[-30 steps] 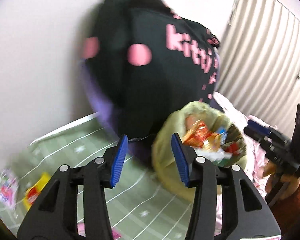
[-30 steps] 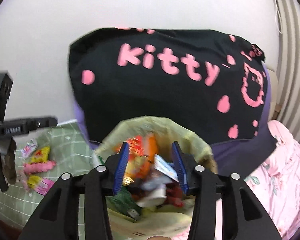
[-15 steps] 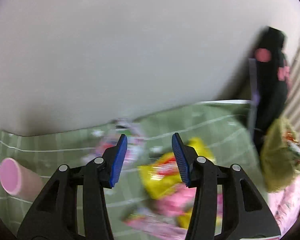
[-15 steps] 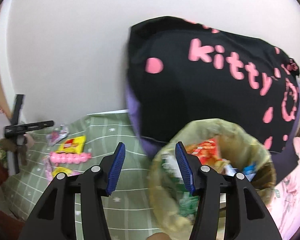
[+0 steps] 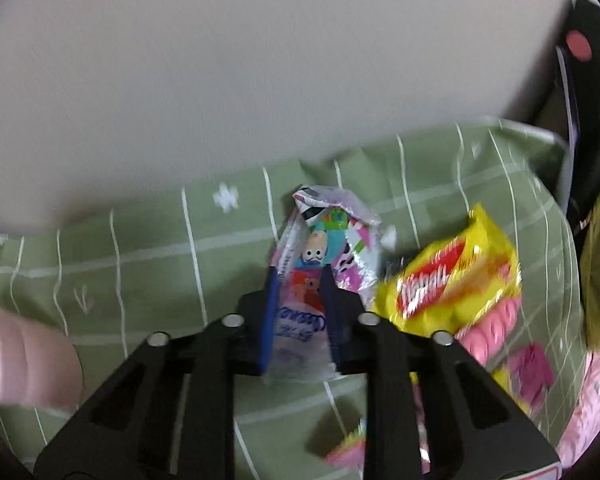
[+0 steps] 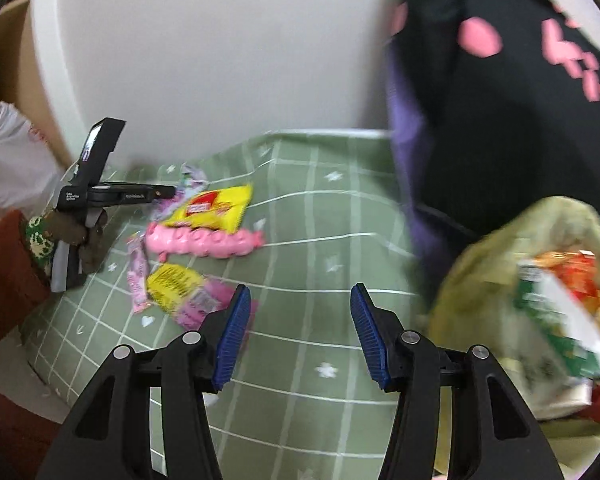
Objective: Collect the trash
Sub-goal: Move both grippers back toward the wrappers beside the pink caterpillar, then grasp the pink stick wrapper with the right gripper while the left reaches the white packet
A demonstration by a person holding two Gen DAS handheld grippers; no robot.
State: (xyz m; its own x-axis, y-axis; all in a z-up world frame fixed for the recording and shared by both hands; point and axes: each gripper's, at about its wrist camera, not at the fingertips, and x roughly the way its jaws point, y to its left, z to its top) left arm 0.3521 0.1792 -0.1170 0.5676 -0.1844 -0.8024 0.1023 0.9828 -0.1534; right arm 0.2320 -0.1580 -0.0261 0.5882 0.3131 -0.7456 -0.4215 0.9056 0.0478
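Where wall (image 5: 228,80) meets green sheet (image 5: 148,264): wrappers scattered.

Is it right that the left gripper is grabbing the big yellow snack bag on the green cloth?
Not quite. The left gripper is on the green cloth, but its jaws are closing on the clear cartoon-printed wrapper, not the yellow snack bag, which lies just to the wrapper's right. The left wrist view shows this.
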